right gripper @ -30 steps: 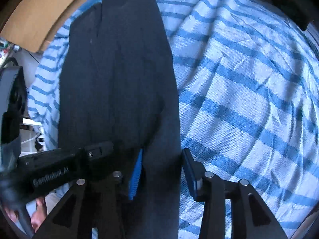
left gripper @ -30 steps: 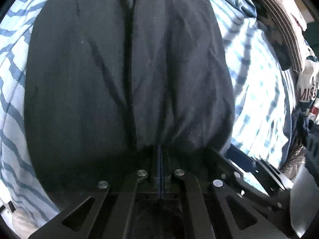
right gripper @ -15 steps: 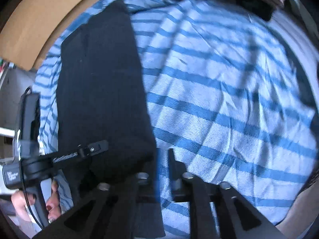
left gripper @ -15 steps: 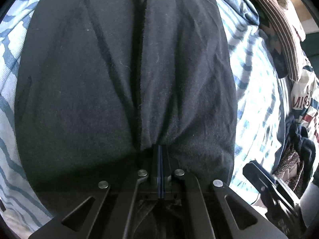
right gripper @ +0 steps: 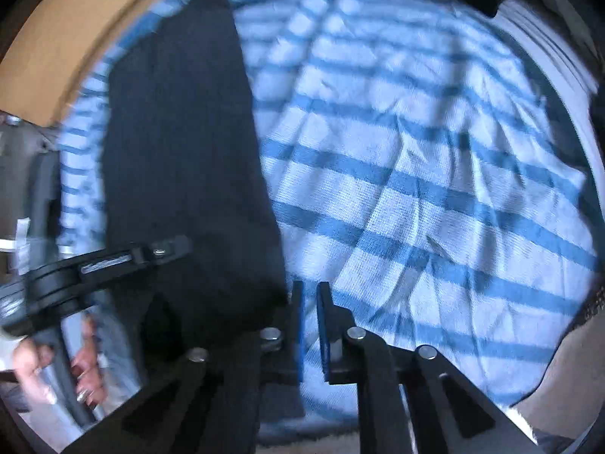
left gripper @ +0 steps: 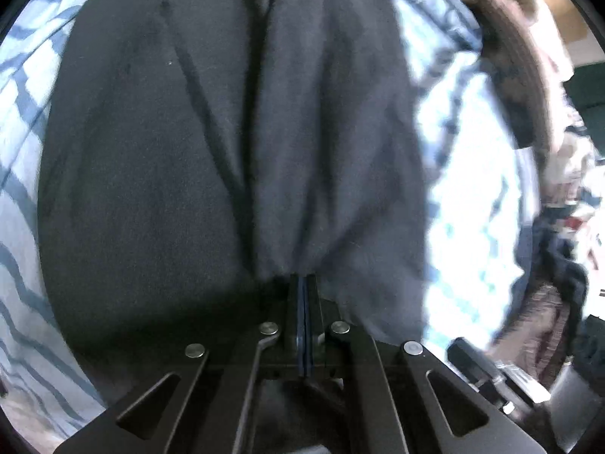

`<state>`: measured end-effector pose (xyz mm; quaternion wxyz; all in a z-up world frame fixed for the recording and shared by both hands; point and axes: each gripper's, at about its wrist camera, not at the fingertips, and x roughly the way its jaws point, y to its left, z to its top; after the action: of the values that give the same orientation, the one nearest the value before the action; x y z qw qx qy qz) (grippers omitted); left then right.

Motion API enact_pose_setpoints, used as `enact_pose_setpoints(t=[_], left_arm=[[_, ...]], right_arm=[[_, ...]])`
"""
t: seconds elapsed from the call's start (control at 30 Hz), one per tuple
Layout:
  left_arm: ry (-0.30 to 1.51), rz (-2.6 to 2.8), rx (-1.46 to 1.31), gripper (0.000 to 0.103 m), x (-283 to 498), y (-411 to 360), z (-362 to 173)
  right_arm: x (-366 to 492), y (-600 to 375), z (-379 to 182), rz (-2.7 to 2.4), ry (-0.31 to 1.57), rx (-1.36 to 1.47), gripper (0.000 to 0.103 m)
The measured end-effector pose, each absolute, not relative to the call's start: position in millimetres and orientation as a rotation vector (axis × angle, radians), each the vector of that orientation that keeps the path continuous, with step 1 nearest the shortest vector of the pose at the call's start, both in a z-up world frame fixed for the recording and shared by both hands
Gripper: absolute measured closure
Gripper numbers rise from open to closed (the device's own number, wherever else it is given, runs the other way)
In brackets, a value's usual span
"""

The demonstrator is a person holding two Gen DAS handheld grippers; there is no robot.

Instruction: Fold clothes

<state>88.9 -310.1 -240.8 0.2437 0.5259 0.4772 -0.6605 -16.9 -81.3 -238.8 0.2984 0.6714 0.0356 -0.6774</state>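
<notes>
A black garment (left gripper: 227, 151) lies lengthwise on a blue-and-white striped bedspread (left gripper: 465, 204). My left gripper (left gripper: 304, 283) is shut on the garment's near hem, and folds fan out from the pinch. In the right wrist view the same garment (right gripper: 177, 151) is a long dark strip at the left. My right gripper (right gripper: 310, 291) sits just right of its near corner, over the bedspread (right gripper: 435, 189). Its jaws are nearly closed with a narrow gap and nothing between them. The left gripper's body (right gripper: 113, 265) reaches in from the left.
A pile of other clothes, one brown-striped (left gripper: 518, 75), lies at the bed's right side. A tan headboard or wall (right gripper: 75, 30) stands at the far end. The person's hand (right gripper: 83, 359) shows at the lower left of the right wrist view.
My right gripper let go of the garment's edge, narrowed its jaws and slid right onto the bedspread. My left gripper kept its pinch and pulled the hem slightly.
</notes>
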Motion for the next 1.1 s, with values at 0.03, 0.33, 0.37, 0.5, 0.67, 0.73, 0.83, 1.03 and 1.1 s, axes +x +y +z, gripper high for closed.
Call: enact_pose_setpoints(t=[0.03, 0.33, 0.37, 0.5, 0.67, 0.73, 0.83, 1.03, 1.1], left_arm=[[1.335, -1.87, 1.412, 0.1, 89, -302, -232], [1.205, -1.892, 1.58, 0.101, 167, -292, -251], [1.246, -1.895, 1.539, 0.101, 173, -293, -256], [1.326, -1.922, 1.425, 0.1, 188, -295, -243], [1.301, -1.942, 1.355, 0.101, 204, -289, -239], [1.301, -1.929, 1.363, 0.101, 207, -288, -244], [1.3, -1.909, 1.373, 0.101, 213, -287, -251], [1.39, -1.903, 1.251, 0.1, 213, -274, -262], [1.421, -1.916, 1.2, 0.101, 222, -273, -262]], right_arm=[[-12, -79, -231, -1.781, 0.079, 1.757, 0.086], [70, -113, -255, -1.56, 0.28, 1.844, 0.086], [72, -110, -249, -1.582, 0.275, 1.826, 0.086], [81, -100, -224, -1.673, 0.254, 1.751, 0.075], [71, -96, -231, -1.78, 0.289, 1.757, 0.065], [62, -91, -242, -1.792, 0.3, 1.842, 0.066], [50, -77, -224, -1.832, 0.114, 1.819, 0.066], [38, -91, -208, -1.887, 0.079, 1.671, 0.067], [33, -93, -235, -1.852, 0.139, 1.741, 0.071]])
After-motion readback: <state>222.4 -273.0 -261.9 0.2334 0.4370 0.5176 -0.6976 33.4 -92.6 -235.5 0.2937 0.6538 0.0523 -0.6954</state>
